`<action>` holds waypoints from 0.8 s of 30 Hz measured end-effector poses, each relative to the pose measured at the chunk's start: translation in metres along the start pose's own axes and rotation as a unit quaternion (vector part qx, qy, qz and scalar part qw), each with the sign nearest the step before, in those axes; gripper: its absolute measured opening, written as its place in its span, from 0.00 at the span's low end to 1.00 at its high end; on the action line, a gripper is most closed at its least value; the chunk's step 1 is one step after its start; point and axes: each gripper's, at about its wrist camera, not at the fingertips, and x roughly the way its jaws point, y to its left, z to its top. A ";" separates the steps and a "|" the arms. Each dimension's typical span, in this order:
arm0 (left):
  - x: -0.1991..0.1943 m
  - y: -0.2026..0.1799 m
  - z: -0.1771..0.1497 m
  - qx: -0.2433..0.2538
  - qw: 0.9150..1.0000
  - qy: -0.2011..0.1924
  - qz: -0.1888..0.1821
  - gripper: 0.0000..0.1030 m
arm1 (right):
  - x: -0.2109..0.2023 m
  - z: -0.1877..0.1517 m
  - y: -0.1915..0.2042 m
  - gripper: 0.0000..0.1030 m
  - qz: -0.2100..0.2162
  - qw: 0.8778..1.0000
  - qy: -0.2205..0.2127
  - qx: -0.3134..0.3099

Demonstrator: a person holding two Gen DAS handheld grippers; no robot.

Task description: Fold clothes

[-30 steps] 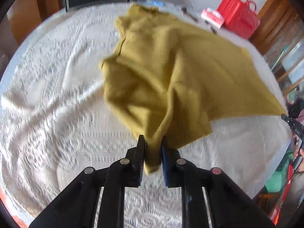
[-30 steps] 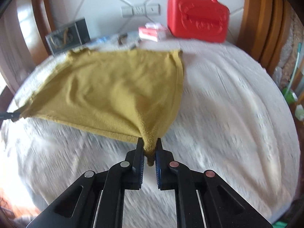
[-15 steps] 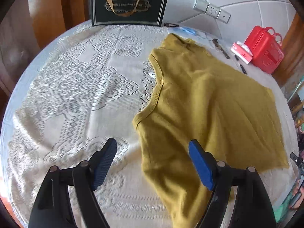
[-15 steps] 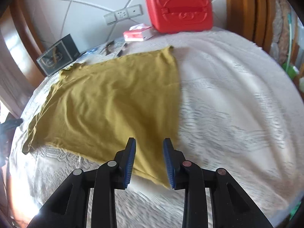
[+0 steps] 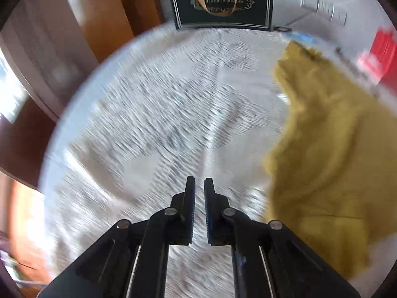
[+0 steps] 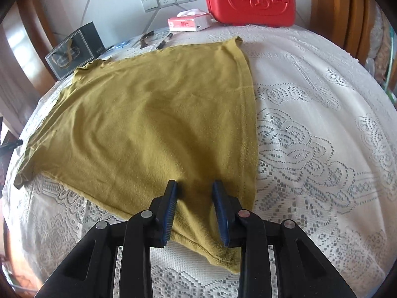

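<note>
Nearest us, our right gripper (image 6: pixel 194 186) sits with its jaws spread wider than half a second ago, hovering over the near corner of the mustard shirt (image 6: pixel 148 124), gripping nothing. Our left gripper (image 5: pixel 199 186), wide open half a second ago, has drawn its fingers nearly together on nothing, and it has swung left, so it now points at bare lace tablecloth (image 5: pixel 148 124) with the shirt off to its right; that view is smeared with motion. The shirt lies spread flat on the cloth as before. Beyond it we see the tissue pack (image 6: pixel 189 23), the red case (image 6: pixel 250 0) and the dark gift box (image 5: pixel 222 1).
</note>
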 end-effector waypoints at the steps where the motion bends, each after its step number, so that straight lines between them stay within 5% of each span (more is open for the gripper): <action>1: -0.005 0.001 -0.003 -0.002 1.000 0.003 -0.029 0.07 | 0.000 0.000 0.000 0.29 -0.001 1.000 -0.001 -0.001; 4: -0.021 -0.017 -0.015 0.018 0.994 0.015 -0.106 0.26 | -0.001 -0.001 -0.003 0.32 0.007 1.000 -0.004 0.010; 6: -0.033 -0.036 -0.025 0.040 0.988 0.014 -0.146 0.78 | -0.003 -0.002 -0.005 0.33 0.014 1.000 -0.004 0.027; 7: -0.041 -0.046 -0.030 0.057 0.987 0.002 -0.152 0.85 | -0.005 -0.003 -0.004 0.34 0.018 0.999 -0.006 0.035; 11: -0.057 -0.074 -0.052 0.108 0.984 -0.022 -0.140 0.86 | -0.028 -0.017 -0.009 0.37 0.017 0.999 -0.028 0.039; 20: -0.025 -0.076 -0.086 0.112 0.983 0.041 -0.140 0.85 | -0.059 -0.041 -0.041 0.50 0.004 0.997 -0.047 0.069; 22: -0.029 -0.083 -0.093 0.140 0.981 0.030 -0.131 0.74 | -0.054 -0.043 -0.035 0.51 0.004 0.998 -0.035 0.057; 24: -0.034 -0.091 -0.098 0.160 0.977 0.028 -0.136 0.37 | -0.048 -0.044 -0.026 0.52 -0.001 0.999 -0.024 0.037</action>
